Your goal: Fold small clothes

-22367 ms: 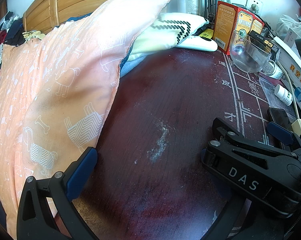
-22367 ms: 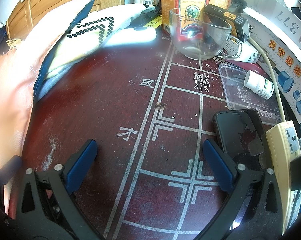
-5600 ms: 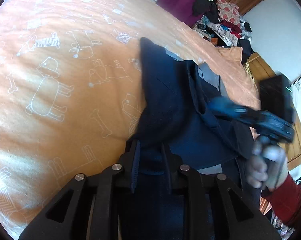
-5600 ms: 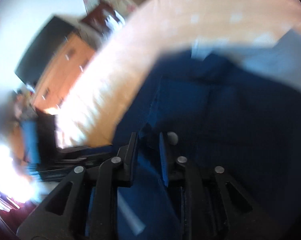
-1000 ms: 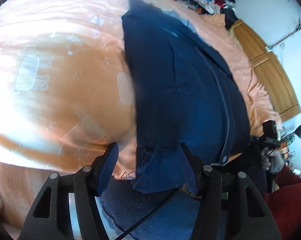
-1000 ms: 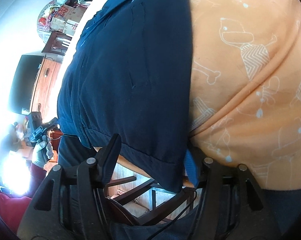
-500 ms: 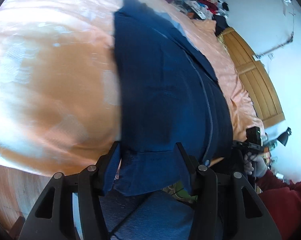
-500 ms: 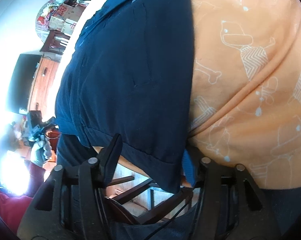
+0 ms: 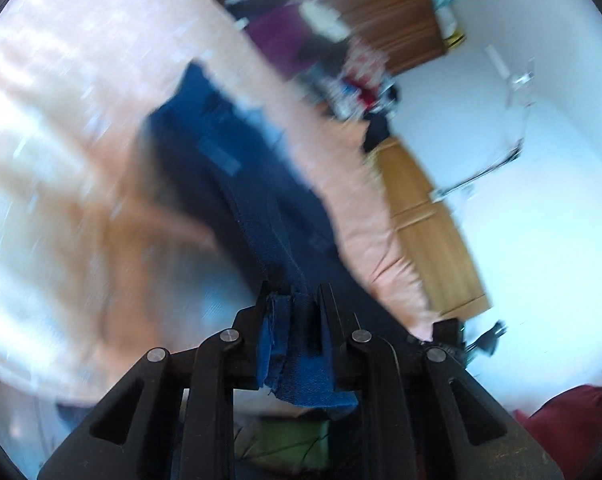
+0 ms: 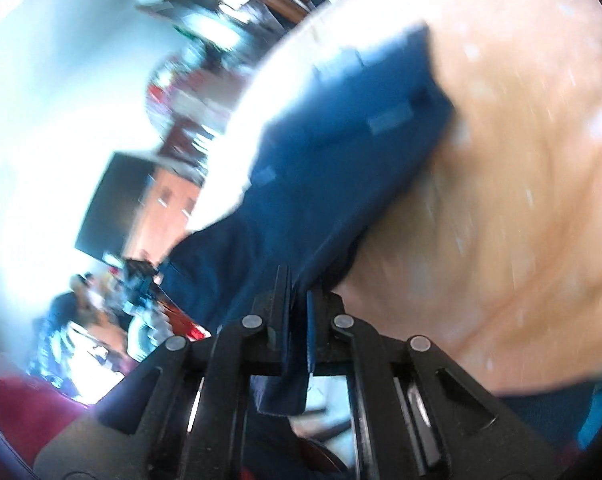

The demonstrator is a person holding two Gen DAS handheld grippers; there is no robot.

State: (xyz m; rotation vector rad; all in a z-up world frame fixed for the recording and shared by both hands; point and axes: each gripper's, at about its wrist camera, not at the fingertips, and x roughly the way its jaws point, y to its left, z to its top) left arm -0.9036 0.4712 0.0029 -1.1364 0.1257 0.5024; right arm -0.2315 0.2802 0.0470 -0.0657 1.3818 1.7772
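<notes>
Navy garment (image 9: pixel 221 168) stretched over orange bedding (image 9: pixel 61 120), its hem clamped by left gripper (image 9: pixel 294 300), another edge clamped by right gripper (image 10: pixel 297 284), both views blurred

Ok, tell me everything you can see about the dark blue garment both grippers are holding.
The dark blue garment looks like woven cloth with stitched seams and a small pale patch. Its near hem is pinched in the left gripper and the right gripper, both shut on it. The rest trails away over the peach bedcover. Motion blur hides finer detail.
</notes>
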